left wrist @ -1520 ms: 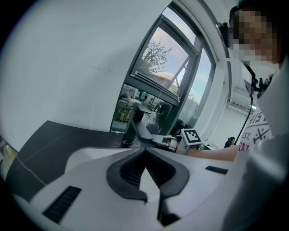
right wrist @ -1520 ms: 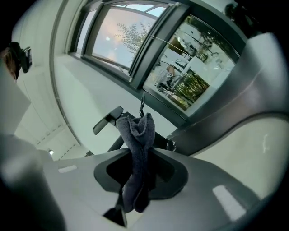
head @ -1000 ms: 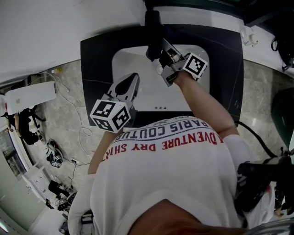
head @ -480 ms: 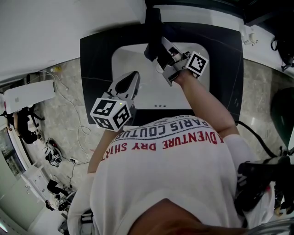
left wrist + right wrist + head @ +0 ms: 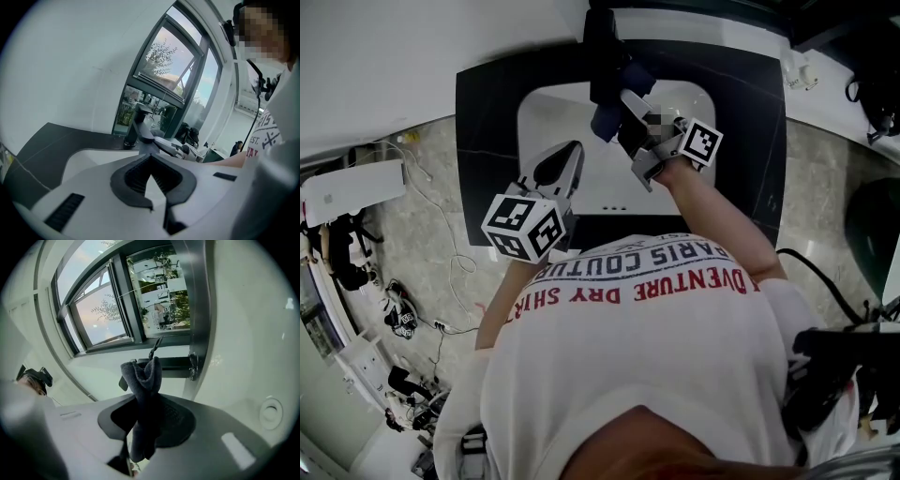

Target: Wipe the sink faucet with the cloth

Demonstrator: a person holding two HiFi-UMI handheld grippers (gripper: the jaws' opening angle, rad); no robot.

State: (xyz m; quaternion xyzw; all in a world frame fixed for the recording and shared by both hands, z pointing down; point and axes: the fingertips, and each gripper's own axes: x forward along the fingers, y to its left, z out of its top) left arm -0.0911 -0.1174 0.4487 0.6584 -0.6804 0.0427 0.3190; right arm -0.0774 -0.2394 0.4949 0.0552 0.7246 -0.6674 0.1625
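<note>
The black faucet (image 5: 605,47) stands at the back of the white sink (image 5: 551,120). A dark blue cloth (image 5: 604,120) is bunched against the faucet's spout, and my right gripper (image 5: 624,114) is shut on it. In the right gripper view the cloth (image 5: 143,376) sticks up out of the right gripper (image 5: 146,404) as a folded wad. My left gripper (image 5: 573,153) hangs over the basin's near left part, shut with nothing in it. The left gripper view looks past the left gripper (image 5: 150,160) to the faucet (image 5: 137,127) a short way off.
A dark counter (image 5: 487,141) rings the sink, with a white wall and window frames (image 5: 154,79) behind it. The person's white shirt (image 5: 647,356) fills the lower head view. Cables and gear lie on the floor at the left (image 5: 403,309).
My right gripper has carried the cloth up along the faucet, and more of the cloth now shows beside the spout. The left gripper has hardly moved. The head view has shifted slightly.
</note>
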